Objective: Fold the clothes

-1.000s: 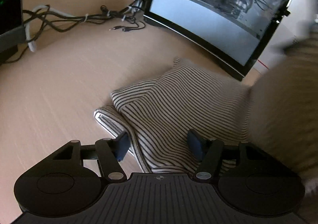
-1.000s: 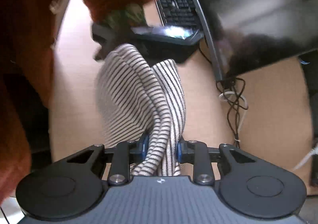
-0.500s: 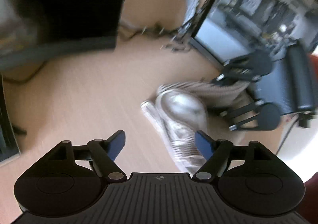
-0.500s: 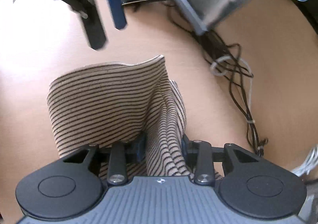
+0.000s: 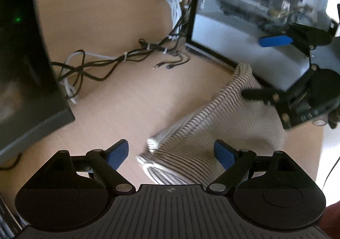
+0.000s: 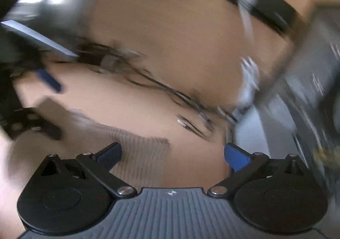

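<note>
Lying folded on the wooden desk (image 5: 119,99) beside the computer case (image 5: 255,16), the striped garment (image 5: 204,132) is gripped by neither left gripper (image 5: 171,152) nor right gripper (image 6: 172,153), both sets of fingers opening wide and empty; squaring its edges would probably neaten the fold.

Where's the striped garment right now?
In the left wrist view the striped garment lies folded on the desk, lower right, just before the computer case.
</note>
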Demonstrator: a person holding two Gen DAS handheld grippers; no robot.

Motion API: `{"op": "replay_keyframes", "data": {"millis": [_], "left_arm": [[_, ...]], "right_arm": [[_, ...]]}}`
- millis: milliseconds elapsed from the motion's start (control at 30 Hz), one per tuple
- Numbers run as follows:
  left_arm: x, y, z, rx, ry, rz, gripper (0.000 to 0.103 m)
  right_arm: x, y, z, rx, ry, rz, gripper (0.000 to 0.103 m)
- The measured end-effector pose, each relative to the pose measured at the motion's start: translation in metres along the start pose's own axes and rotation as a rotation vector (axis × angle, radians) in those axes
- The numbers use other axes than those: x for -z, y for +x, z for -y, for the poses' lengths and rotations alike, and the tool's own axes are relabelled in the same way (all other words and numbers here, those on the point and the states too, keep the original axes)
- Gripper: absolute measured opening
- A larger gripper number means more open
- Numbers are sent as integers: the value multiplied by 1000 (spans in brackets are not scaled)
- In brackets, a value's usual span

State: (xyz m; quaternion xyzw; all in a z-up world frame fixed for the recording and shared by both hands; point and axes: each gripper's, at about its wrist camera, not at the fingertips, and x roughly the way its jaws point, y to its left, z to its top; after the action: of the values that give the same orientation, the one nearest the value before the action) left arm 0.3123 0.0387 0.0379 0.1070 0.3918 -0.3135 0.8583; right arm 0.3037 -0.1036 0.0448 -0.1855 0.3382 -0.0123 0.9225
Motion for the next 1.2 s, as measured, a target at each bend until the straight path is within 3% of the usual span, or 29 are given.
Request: {"op": "replay_keyframes", "data": {"millis": [100,167,333,433,567,633,667,767,833,900,1033,1100,1200], "left_arm": [[-4,20,-5,-16,22,-41,92],[-4,27,-6,-12,18,-48,93],[-6,28,-8,0,4,-58,96],[-10,21,-7,20,10,-45,94],[-10,10,-9,178,-57,-32,98],[-9,18,-6,182,-49,-43,98],[-8,23,-7,182,-57,-52,98],[-6,40,-9,183,-83,-79,98],[-1,45,-12,198,-124,-99,98],[8,44,-9,213,-139,-109,97],[32,23,4,227,-179,-110,95],[48,13,9,276,-247,-109,94],[71,3,38,370,-270,-116,94]], "right_arm": [[13,41,-8,57,11,-92,103],[26,50,-8,85,42,-89,103],[23,41,8,29,163,-105,103],[27,4,27,-121,309,-131,103],[46,-27,41,-315,547,-219,103],[61,-27,38,-388,654,-289,103],[69,-25,35,-424,706,-319,100],[85,-13,30,-479,838,-394,69],[96,-4,27,-513,925,-444,65],[96,0,29,-508,947,-429,65],[72,9,31,-434,824,-358,65],[58,18,30,-406,762,-323,65],[34,35,26,-384,690,-284,65]]}}
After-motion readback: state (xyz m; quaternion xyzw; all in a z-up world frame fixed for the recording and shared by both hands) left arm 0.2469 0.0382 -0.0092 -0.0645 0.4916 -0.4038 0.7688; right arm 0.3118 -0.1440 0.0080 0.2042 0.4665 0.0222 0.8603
